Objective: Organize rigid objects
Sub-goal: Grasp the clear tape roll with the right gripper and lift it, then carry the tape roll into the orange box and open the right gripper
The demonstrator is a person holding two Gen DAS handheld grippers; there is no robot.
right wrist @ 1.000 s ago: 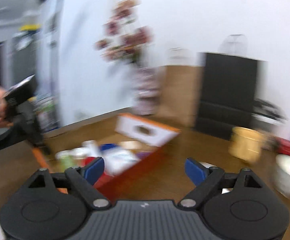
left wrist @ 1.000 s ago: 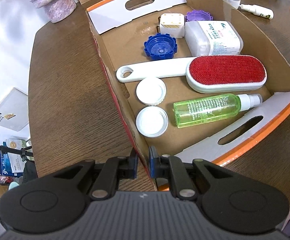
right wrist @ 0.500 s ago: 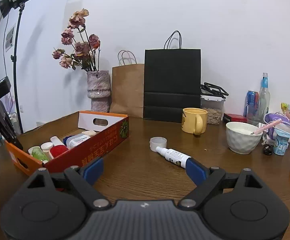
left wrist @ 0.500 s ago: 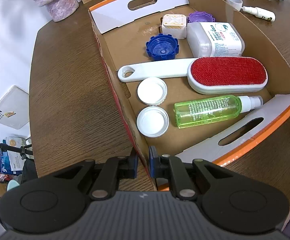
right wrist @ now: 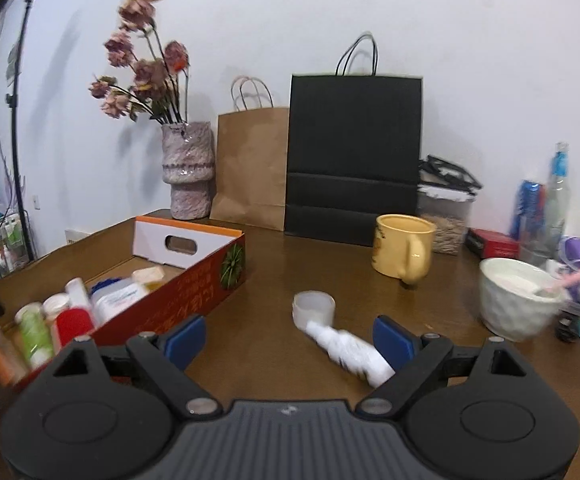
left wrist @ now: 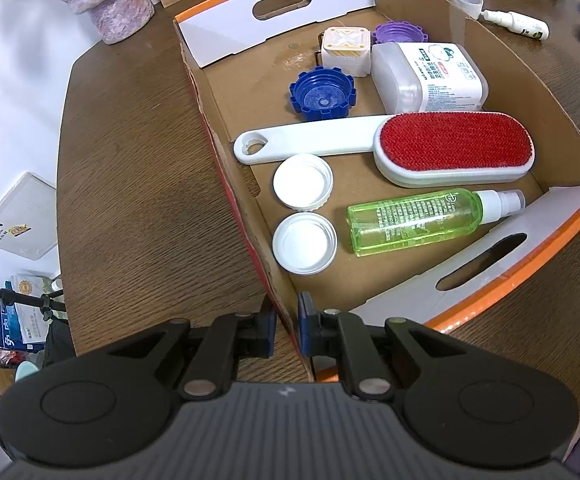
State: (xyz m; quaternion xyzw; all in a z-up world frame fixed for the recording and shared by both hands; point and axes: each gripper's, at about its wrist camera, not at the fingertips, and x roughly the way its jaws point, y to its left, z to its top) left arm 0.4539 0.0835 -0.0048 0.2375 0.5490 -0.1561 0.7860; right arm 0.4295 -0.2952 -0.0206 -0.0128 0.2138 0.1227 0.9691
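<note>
Pads of the left gripper (left wrist: 286,330) pinch the cardboard box (left wrist: 226,168) wall at its near corner; bare table (left wrist: 130,168) lies alongside. Spread wide, the right gripper (right wrist: 290,338) hovers over the white spray bottle (right wrist: 349,352), near its cap (right wrist: 313,309), the box's red side to its left.

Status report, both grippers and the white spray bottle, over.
Left gripper shut on cardboard box wall. Right gripper open, white spray bottle between fingers, ungrasped. Loose cap beside nozzle.
</note>
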